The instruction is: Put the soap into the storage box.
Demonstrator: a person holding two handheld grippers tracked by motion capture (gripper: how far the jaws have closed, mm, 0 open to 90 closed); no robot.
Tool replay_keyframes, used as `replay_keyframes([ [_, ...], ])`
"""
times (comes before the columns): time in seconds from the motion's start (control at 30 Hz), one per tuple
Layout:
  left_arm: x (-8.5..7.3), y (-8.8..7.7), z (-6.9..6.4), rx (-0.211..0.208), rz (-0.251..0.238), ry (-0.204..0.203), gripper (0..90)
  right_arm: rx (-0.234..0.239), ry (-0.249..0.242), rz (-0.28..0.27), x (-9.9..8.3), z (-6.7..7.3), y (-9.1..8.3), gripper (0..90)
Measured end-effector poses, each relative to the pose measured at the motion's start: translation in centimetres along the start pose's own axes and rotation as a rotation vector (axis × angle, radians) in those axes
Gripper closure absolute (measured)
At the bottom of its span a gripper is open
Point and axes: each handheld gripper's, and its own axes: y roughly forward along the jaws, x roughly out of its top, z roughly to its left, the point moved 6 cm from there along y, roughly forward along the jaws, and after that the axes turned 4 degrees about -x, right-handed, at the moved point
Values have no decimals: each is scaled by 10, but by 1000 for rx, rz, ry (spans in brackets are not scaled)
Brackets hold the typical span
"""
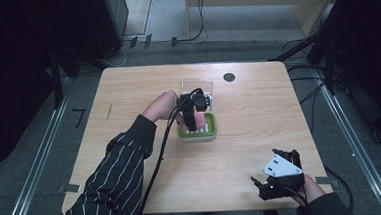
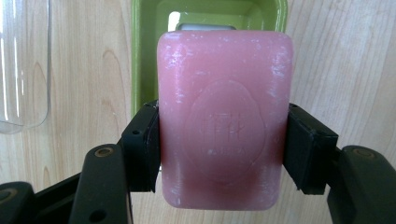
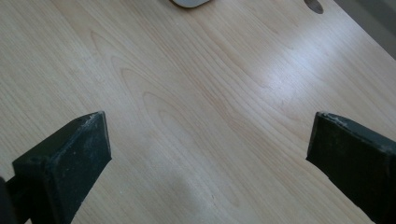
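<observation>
Pink rectangular soap bar (image 2: 224,121) with an embossed oval stamp sits clamped between the two black pads of the left gripper (image 2: 223,149), gripped on its long sides at roughly mid-height, and hangs directly over the green plastic soap dish (image 2: 140,56) with the white slatted insert. In the high view the left gripper (image 1: 193,118) points down into the dish (image 1: 211,131) near the table's centre, with a clear plastic lid (image 1: 197,84) lying just behind it on the light wooden table (image 1: 260,133). The right gripper (image 3: 205,154) rests idle at the near right corner (image 1: 278,180), jaws spread wide over bare wood, holding nothing. Judgement: the step in hand appears to be seating the bar in the dish. To do it well, the bar should be kept square to the dish walls, lowered until its underside meets the slats, and only then released. Letting go early risks the bar tipping onto the rim; soap is slick, so a slow, straight descent is advised. The lid needs no attention yet.
</observation>
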Motion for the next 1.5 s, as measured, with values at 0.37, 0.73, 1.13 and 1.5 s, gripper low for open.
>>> replay_keyframes([
  [0.37,3,10,4,-11,11,7,386,0,-1,1,0,0,0,0],
  [0.73,5,19,8,5,9,13,387,2,-1,1,0,0,0,0],
  [1.13,5,30,11,3,11,10,386,5,-8,1,-1,0,0,0],
  [1.5,8,37,12,-6,15,26,385,4,-6,5,-1,0,0,0],
])
